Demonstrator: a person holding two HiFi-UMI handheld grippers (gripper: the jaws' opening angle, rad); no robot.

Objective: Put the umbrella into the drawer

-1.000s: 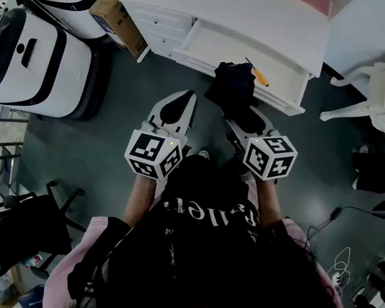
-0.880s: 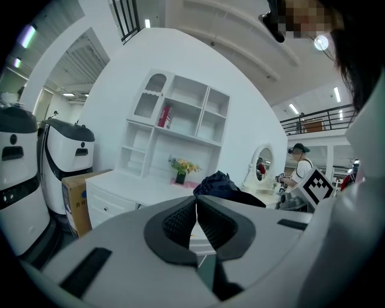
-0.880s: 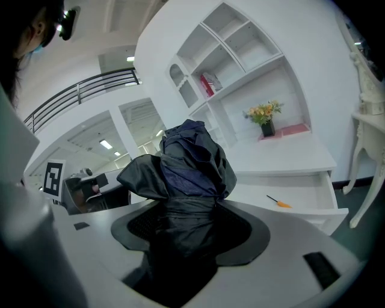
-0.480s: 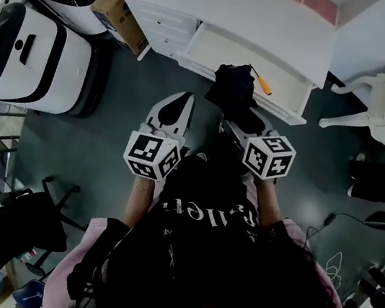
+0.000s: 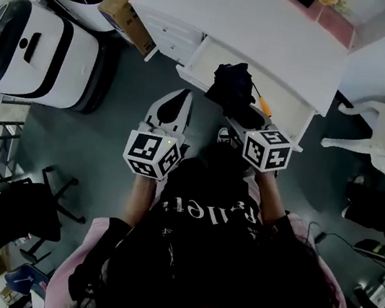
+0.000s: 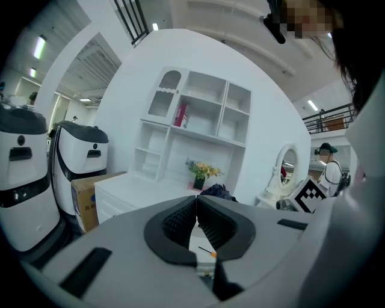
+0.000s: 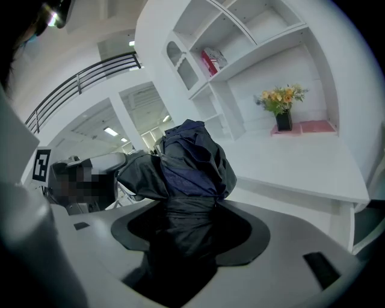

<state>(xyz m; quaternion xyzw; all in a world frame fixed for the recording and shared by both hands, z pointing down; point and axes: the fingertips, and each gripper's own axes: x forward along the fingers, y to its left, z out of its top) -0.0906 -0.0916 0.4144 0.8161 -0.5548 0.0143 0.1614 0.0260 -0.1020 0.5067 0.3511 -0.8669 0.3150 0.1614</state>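
While right tool [image 5: 241, 123] clamps umbrella [image 5: 230, 90], axis apparently aims at drawer [image 5: 211, 52].

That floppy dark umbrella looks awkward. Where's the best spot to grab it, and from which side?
Around the cinched, narrow part, as the right gripper does now, coming end-on from the person's side. The umbrella bulges into loose fabric beyond the jaws, so that tighter waist likely gives the firmest hold.

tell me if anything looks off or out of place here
Nothing spilled or broken. Only the umbrella looks untidy: its fabric bunches loose beyond the right gripper, by the open drawer.
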